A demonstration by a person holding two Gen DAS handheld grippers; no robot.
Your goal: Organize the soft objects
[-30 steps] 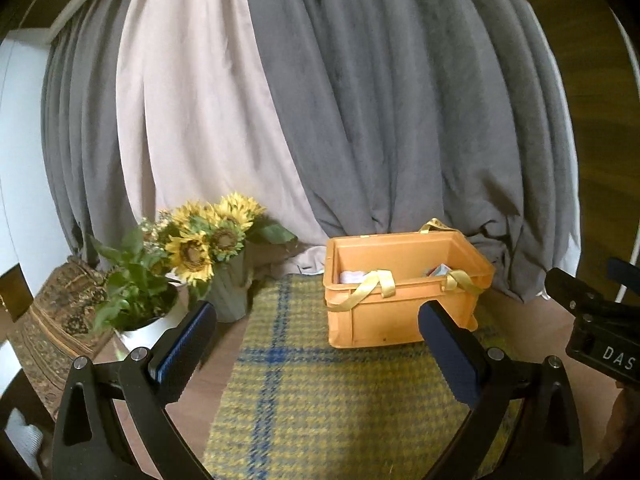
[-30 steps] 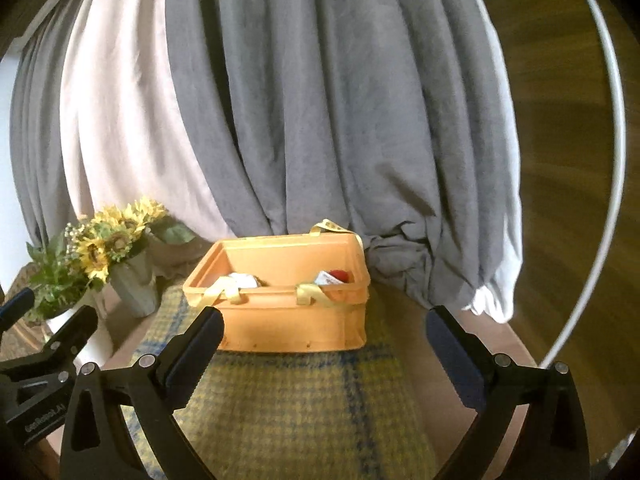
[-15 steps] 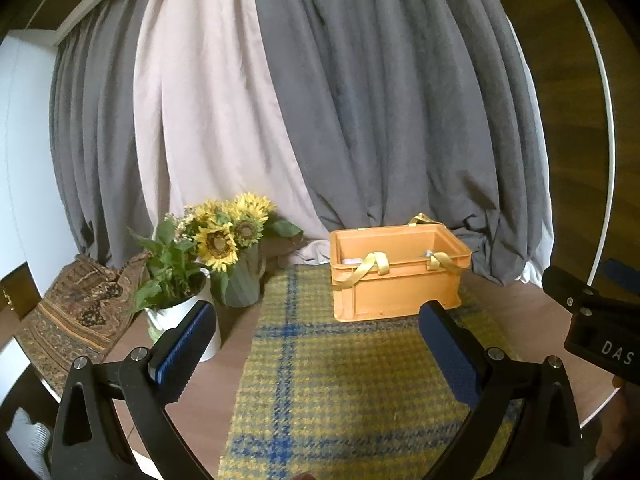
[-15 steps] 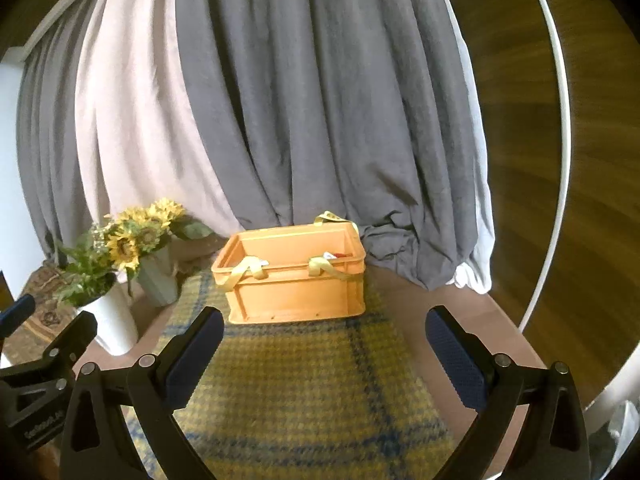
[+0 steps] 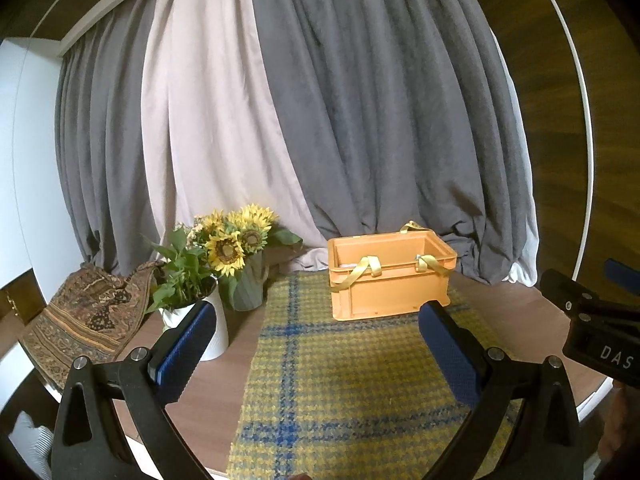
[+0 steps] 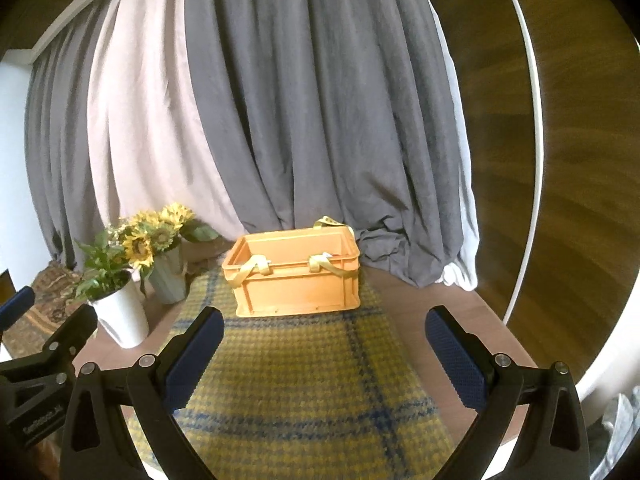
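Both tongs hover above the near end of a yellow-and-blue plaid mat (image 5: 340, 380) spread on a round wooden bench (image 5: 516, 312). The left tongs (image 5: 316, 320) are spread wide with nothing between their blue pads, and the right tongs (image 6: 324, 322) are equally wide and empty. At the far end of the mat stands an orange plastic crate (image 5: 390, 276) with yellow ribbon handles (image 5: 362, 268) draped over its front rim; something pale shows just inside, too hidden to identify. To the crate's left, off the mat, sunflowers (image 5: 236, 240) stand in a grey-green vase (image 5: 248, 286) beside a leafy plant in a white pot (image 5: 212, 328). A patterned brown cloth (image 5: 88, 316) lies at the bench's left edge. Grey and beige curtains (image 5: 320, 120) hang behind.
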